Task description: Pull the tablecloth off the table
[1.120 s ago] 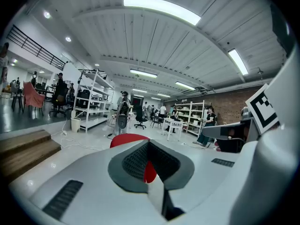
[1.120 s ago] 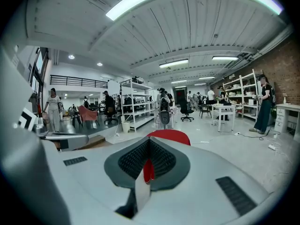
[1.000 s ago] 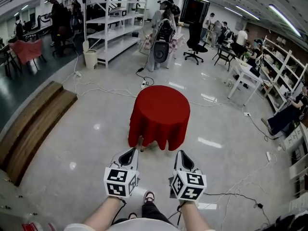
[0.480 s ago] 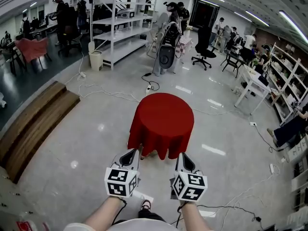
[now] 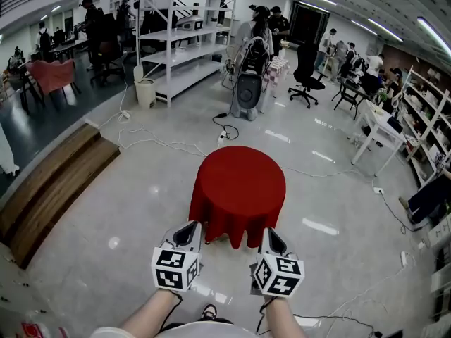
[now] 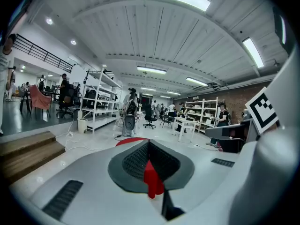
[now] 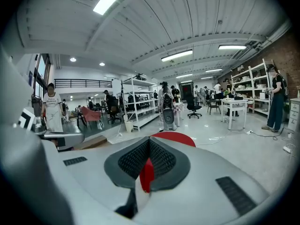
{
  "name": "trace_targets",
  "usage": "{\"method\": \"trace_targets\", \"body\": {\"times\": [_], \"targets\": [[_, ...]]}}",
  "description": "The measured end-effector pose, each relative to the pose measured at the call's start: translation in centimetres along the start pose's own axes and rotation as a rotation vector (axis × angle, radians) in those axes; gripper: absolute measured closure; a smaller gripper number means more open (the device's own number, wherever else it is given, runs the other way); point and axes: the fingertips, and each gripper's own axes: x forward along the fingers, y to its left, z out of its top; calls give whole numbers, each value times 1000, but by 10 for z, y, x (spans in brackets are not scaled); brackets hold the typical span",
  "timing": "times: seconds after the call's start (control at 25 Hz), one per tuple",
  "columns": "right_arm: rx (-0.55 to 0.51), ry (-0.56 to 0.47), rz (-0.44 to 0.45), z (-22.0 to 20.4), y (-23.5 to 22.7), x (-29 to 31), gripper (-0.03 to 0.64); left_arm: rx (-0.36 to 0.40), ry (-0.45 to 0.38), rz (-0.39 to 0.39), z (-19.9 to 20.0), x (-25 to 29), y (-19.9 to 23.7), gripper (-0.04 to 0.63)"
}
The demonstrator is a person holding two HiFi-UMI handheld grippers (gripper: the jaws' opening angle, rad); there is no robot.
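In the head view, the red tablecloth (image 5: pixel 238 189) sits in the middle of the frame. It is draped in a round drum shape and hangs almost down to the pale, shiny floor (image 5: pixel 134 203). The left gripper (image 5: pixel 190 225) and right gripper (image 5: pixel 269 232) are at the bottom of the frame, side by side, each pointing up the picture at the cloth's lower hem. Their tips line up with that hem, but this view doesn't show whether they touch it. Wooden steps (image 5: pixel 49 182) run along the left edge, and white shelves (image 5: pixel 183 41) stand at the upper left, with cables (image 5: pixel 162 145) trailing in front of them.

In the left gripper view, the left gripper (image 6: pixel 149 144) is clenched, its ribbed pads meeting at the tip. A strip of red shows in the slot below them. The top of the tablecloth (image 6: pixel 130 140) peeks over the tip as a small red sliver, some way ahead.

In the right gripper view, the right gripper (image 7: pixel 150 142) is clenched too, with the same red strip in its slot. The tablecloth (image 7: pixel 183 139) shows as a red arc just right of the tip, apart from it.
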Motion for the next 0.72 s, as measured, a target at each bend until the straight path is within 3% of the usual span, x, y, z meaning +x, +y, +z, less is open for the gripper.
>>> {"method": "trace_targets", "body": {"times": [0.72], "targets": [[43,60,65,-4,-32,73,592,-18,31,88,0,59,19,577]]}}
